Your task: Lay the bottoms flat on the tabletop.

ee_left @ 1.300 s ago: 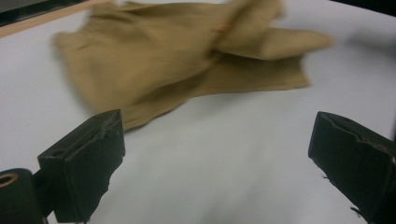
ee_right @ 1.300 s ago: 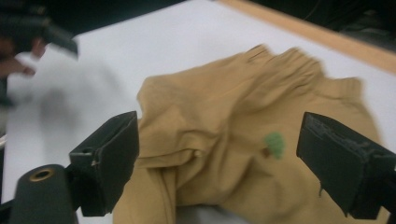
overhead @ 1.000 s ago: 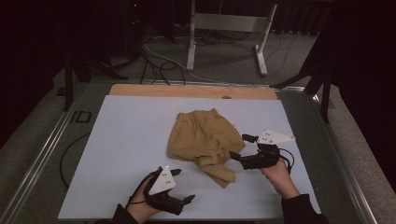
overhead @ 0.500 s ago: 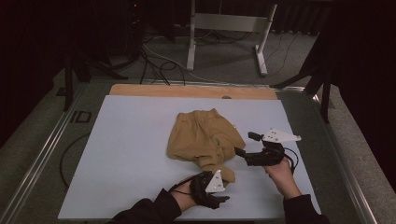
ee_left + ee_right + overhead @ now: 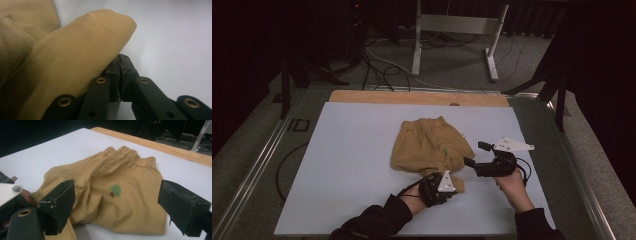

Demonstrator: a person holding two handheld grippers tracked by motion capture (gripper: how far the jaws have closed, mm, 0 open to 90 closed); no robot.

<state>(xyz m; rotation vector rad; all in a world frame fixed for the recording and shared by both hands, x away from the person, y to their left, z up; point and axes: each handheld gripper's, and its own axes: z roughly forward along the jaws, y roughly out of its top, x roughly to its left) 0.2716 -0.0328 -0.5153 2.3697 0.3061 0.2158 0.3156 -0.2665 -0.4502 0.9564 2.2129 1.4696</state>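
Left gripper (image 5: 447, 186): seen at the near corner of the shorts, jaws pressed together in its own view, with a hem edge of tan cloth apparently pinched at the tips (image 5: 119, 75); how much fabric is caught cannot be judged.
Right gripper (image 5: 477, 159): held just beside the right edge of the garment, jaws spread wide (image 5: 117, 205), nothing gripped.
Shorts (image 5: 432, 145): tan shorts are found crumpled near the middle of the sheet, elastic waistband toward the far side, a leg folded toward the near side; a small green tree patch (image 5: 115, 190) is seen on the cloth.
Risk, thin bite: if only the stitched edge is held, the cloth could be lost from the pinch once it is lifted or pulled.
Risk, bunching: with the layers folded over each other, two layers may be drawn together and the crease dragged rather than opened.
Risk, sliding: the whole garment could be dragged across the smooth sheet if one side is pulled while the other is left free.
Surface: a pale, matte sheet (image 5: 352, 165) is laid over a table, a wooden strip (image 5: 412, 97) showing along the far edge.
Room: dark surroundings, cables (image 5: 377, 65) strewn on the floor beyond, a light metal stand (image 5: 457, 30) at the back.
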